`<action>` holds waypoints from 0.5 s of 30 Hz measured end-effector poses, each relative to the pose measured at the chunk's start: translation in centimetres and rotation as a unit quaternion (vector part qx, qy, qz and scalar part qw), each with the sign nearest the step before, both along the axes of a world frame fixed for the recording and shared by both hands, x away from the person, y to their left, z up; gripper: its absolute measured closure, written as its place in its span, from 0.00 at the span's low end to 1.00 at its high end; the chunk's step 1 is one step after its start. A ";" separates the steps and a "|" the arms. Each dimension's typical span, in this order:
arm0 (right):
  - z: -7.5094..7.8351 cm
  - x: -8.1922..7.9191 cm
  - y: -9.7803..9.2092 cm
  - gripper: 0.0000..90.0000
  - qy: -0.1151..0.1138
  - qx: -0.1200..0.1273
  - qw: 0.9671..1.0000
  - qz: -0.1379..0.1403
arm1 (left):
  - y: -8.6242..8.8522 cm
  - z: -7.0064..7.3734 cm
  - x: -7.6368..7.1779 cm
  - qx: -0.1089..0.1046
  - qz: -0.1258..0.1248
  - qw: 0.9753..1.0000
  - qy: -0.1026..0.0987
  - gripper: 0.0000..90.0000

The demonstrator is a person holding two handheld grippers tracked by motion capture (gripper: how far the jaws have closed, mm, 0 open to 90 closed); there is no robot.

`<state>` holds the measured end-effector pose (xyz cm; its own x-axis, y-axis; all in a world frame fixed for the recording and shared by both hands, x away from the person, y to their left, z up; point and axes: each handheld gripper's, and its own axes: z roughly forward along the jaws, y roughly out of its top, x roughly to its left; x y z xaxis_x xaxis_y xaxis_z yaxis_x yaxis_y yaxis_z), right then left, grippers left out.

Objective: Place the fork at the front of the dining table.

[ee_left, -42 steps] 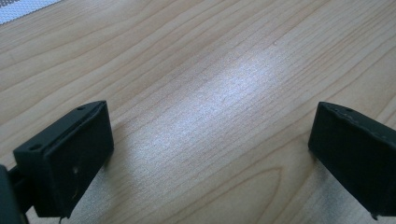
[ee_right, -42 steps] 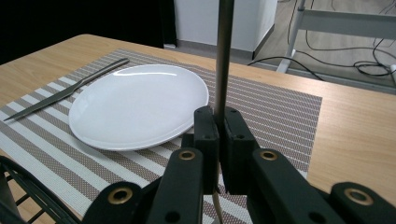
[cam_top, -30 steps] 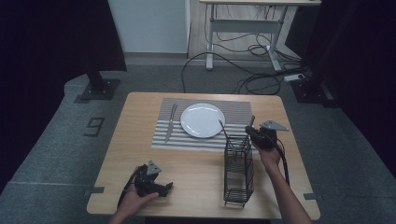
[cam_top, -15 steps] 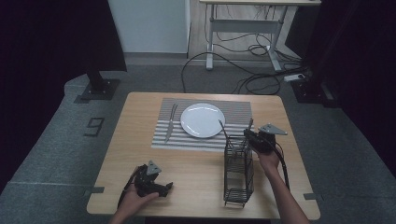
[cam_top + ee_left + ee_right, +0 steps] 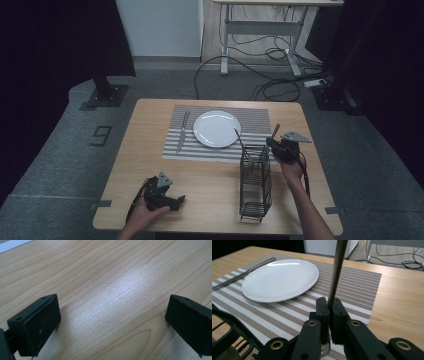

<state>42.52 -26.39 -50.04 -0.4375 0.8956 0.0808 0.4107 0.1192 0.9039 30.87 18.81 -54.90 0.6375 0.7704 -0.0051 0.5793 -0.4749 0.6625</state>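
The right gripper (image 5: 329, 312) pinches a metal utensil handle (image 5: 336, 270) upright just beside the wire caddy (image 5: 255, 182), near the plate (image 5: 217, 128). Carry it clear of the caddy rim before tilting. The left gripper (image 5: 112, 322) rests spread on the worktop (image 5: 210, 185).

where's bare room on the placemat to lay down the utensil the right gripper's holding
The right gripper clamps a utensil handle. Free: the placemat strip right of the plate, up to its right edge. The bare wood between the left gripper and the wire caddy is free too. Crowded: left of the plate, where a knife lies.
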 end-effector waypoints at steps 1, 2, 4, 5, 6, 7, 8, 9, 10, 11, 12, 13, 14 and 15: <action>0.1 0.1 -0.2 0.96 0.003 0.010 1.000 0.004 | 0.0 0.0 0.0 0.000 0.000 1.000 0.000 0.00; 0.2 0.3 -0.2 0.96 0.010 0.011 1.000 0.008 | 0.0 0.0 0.0 0.000 0.000 1.000 0.000 0.00; 0.3 0.6 0.0 0.95 0.016 0.009 1.000 0.016 | 0.0 0.0 0.0 0.000 0.000 1.000 0.000 0.00; 0.3 0.9 0.2 0.95 0.018 0.005 1.000 0.020 | 0.0 0.0 0.0 0.000 0.000 1.000 0.000 0.00; 0.4 1.1 0.3 0.95 0.019 0.003 1.000 0.024 | 0.0 0.0 0.0 0.001 0.000 1.000 0.001 0.00; 0.3 1.3 0.6 0.95 0.016 0.005 0.999 0.028 | 0.0 0.0 0.0 0.001 0.000 1.000 0.001 0.00; 0.3 1.6 0.7 0.95 0.021 0.006 0.999 0.031 | 0.0 0.0 0.0 0.001 0.000 1.000 0.000 0.00; 0.2 1.8 0.9 0.95 0.025 0.002 0.999 0.033 | 0.0 0.0 0.0 0.001 0.000 1.000 0.001 0.00; 0.1 2.0 1.0 0.95 0.026 -0.002 0.999 0.033 | 0.0 0.0 0.0 0.001 0.000 1.000 0.001 0.00; 0.1 2.0 1.0 0.95 0.026 -0.002 0.999 0.033 | 0.0 0.0 0.0 0.001 0.000 1.000 0.001 0.00; -0.1 2.4 1.2 0.95 0.025 -0.003 0.999 0.033 | 0.0 0.0 0.0 0.001 0.000 1.000 0.001 0.00; -0.1 2.5 1.2 0.95 0.026 0.000 0.999 0.032 | 0.0 0.0 0.0 0.001 0.000 1.000 0.001 0.00; -0.1 2.6 1.2 0.95 0.027 0.003 0.999 0.030 | 0.0 0.0 0.0 0.001 0.000 1.000 0.001 0.00; -0.2 2.8 1.2 0.95 0.027 0.004 0.999 0.029 | 0.0 0.0 0.0 0.001 0.000 1.000 0.001 0.00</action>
